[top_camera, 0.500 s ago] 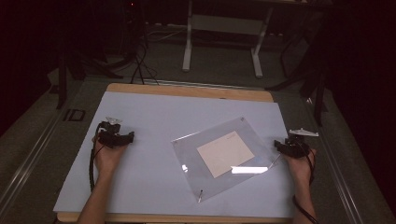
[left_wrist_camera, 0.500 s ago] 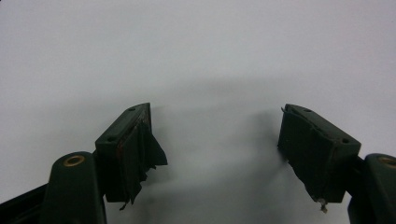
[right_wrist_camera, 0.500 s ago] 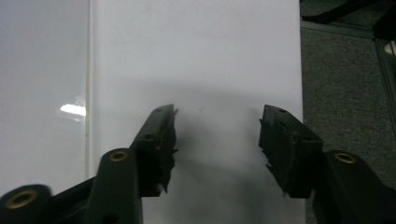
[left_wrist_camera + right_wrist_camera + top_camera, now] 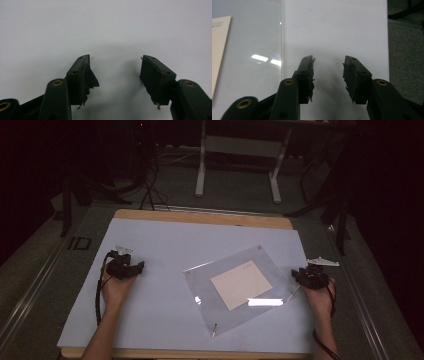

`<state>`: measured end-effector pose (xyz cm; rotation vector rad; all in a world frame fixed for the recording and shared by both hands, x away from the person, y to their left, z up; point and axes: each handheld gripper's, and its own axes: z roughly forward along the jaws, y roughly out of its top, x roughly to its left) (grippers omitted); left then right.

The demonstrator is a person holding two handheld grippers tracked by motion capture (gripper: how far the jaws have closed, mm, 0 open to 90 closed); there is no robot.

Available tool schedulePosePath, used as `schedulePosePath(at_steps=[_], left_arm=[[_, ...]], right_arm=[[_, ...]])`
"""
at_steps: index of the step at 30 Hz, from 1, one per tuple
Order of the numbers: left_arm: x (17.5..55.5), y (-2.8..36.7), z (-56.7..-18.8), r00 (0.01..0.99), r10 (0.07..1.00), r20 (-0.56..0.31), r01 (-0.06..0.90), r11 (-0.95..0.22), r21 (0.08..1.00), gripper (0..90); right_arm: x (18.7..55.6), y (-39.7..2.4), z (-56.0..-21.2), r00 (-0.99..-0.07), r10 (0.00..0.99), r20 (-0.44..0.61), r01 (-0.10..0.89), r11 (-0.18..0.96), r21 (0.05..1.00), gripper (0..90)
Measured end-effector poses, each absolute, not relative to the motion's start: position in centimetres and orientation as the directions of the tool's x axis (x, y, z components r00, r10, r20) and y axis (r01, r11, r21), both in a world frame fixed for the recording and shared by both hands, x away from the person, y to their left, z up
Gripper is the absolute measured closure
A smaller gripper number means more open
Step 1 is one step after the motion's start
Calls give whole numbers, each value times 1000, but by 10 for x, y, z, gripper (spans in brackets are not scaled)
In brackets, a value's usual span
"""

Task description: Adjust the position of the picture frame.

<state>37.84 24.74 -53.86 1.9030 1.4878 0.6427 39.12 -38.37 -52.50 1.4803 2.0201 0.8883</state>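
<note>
Both hand-held grippers, left (image 4: 136,266) and right (image 4: 298,274), are resting open and empty. The clear sleeve (image 4: 237,287) is lying just beside the right one. Next move, in my judgement: closing on its near edge.

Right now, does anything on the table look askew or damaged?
The clear sleeve with the card lies skewed to the table's edges. The black pad lining on the left gripper looks torn and frayed.

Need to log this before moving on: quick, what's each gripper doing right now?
Left gripper: open, nothing between its fingers, over the bare table mat.
Right gripper: open, holding nothing, just beside the clear sheet.
</note>
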Motion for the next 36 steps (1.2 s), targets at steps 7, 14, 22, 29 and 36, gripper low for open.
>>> schedulePosePath(at_steps=[7, 14, 22, 29, 36], left_arm=[[372, 244, -530, 285, 958, -13, 626, -176, 760, 424], [368, 233, -527, 363, 931, -35, 606, -207, 768, 432], [362, 212, -521, 449, 893, -18, 567, -269, 779, 435], [357, 200, -517, 500, 866, 0, 541, -312, 781, 435], [353, 191, -517, 532, 847, 7, 520, -333, 786, 435]], right_arm=[[386, -385, -517, -339, 940, 35, 625, 197, 755, 594], [378, -385, -508, -364, 929, 60, 610, 189, 769, 595], [366, -381, -492, -398, 915, 57, 571, 199, 797, 584], [350, -373, -491, -449, 893, 37, 555, 246, 794, 568], [334, -375, -512, -436, 899, 40, 581, 247, 775, 642]])
